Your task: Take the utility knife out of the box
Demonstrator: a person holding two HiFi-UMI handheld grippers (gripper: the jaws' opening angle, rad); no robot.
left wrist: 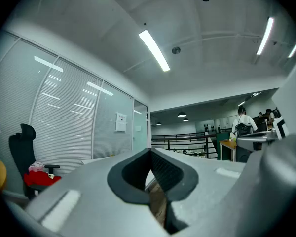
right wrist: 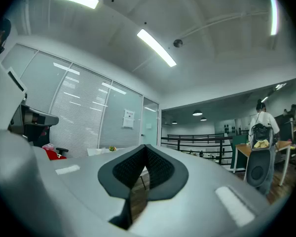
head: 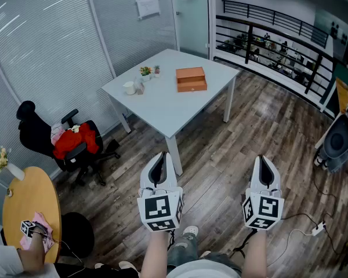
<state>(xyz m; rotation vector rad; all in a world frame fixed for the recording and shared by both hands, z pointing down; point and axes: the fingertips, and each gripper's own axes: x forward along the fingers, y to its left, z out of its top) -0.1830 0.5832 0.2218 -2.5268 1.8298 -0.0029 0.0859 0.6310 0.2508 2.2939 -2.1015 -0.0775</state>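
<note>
Both grippers are held at waist height over the wood-plank floor, well apart from the work surface: left gripper (head: 163,155) with jaws together on nothing, right gripper (head: 262,158) likewise closed and empty. The flat orange box with a drawer front (head: 191,79) sits on the square white table (head: 162,109), near its far side. The utility knife is not visible in any view and is presumed inside (unconfirmed). Risk noted: the box looks light and the tabletop smooth, so pulling the drawer without bracing the body would likely drag the whole box toward the edge. The loose white cable and plug (head: 316,229) on the floor is a snag hazard on approach. Contents: box closed, interior unseen; the small white cup (head: 129,88) beside it shows no visible contents.
</note>
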